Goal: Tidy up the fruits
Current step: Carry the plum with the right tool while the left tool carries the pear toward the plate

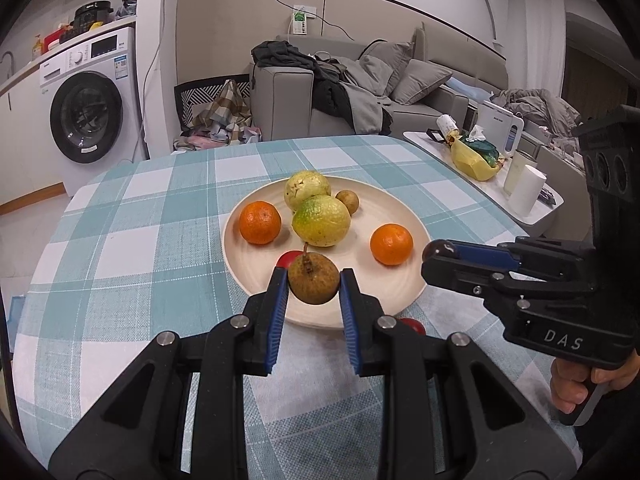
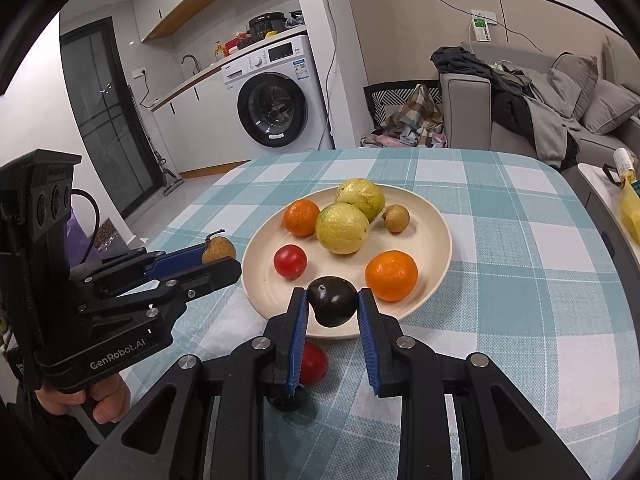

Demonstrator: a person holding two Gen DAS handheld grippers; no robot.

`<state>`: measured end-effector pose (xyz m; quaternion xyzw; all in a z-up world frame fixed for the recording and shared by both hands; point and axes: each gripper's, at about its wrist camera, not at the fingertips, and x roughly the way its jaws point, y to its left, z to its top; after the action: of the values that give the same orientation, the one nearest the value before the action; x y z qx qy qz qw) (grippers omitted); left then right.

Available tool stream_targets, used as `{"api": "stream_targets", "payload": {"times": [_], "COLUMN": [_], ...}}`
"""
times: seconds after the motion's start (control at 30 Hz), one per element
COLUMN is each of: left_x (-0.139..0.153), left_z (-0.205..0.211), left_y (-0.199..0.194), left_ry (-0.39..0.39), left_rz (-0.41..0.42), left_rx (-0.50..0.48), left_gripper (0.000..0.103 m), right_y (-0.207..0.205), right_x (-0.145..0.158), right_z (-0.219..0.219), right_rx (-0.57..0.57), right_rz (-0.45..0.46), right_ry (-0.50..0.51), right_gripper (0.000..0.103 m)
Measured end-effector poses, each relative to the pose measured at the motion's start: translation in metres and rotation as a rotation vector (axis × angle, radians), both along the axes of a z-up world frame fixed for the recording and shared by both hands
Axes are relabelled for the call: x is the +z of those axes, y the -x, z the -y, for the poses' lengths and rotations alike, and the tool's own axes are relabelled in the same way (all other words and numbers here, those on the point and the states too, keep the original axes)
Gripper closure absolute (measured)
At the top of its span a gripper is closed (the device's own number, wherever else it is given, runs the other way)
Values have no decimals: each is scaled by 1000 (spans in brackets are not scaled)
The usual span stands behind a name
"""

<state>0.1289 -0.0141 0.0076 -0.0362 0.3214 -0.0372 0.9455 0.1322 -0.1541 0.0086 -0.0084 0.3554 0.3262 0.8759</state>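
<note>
Left wrist: left gripper (image 1: 314, 282) pinches longan (image 1: 313, 278); right gripper (image 2: 333, 307) grips plum (image 2: 332, 301) (above plate (image 2: 434, 224)).

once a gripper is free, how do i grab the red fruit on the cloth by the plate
Take the red fruit across its widest middle, from straight above, fingers on its left and right. It is round and smooth, so an off-centre pinch would likely slip, and the plate rim lies close on its far side.
</note>
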Motion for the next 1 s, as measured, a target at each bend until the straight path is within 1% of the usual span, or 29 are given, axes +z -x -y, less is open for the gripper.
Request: {"api": "stream_targets", "payload": {"times": [0.2, 0.3, 0.7, 1.0], "left_x": [-5, -4, -25, -30], "left_z": [2, 1, 12, 22], "left_y": [-10, -8, -30, -37], "left_ry": [-5, -2, -24, -35], "left_rz": [-6, -4, -28, -43], "left_rx": [1, -1, -34, -58], "left_gripper": [80, 80, 80, 80], "right_y": [-6, -8, -16, -22], "right_x": [-2, -5, -11, -15], "right_z": [-3, -4, -2, -1], "right_rx": [-18, -30, -51, -59], "right_rz": [-6, -9, -20, -32], "right_ry": [1, 5, 1, 10], "right_gripper": [77, 77, 77, 77]}}
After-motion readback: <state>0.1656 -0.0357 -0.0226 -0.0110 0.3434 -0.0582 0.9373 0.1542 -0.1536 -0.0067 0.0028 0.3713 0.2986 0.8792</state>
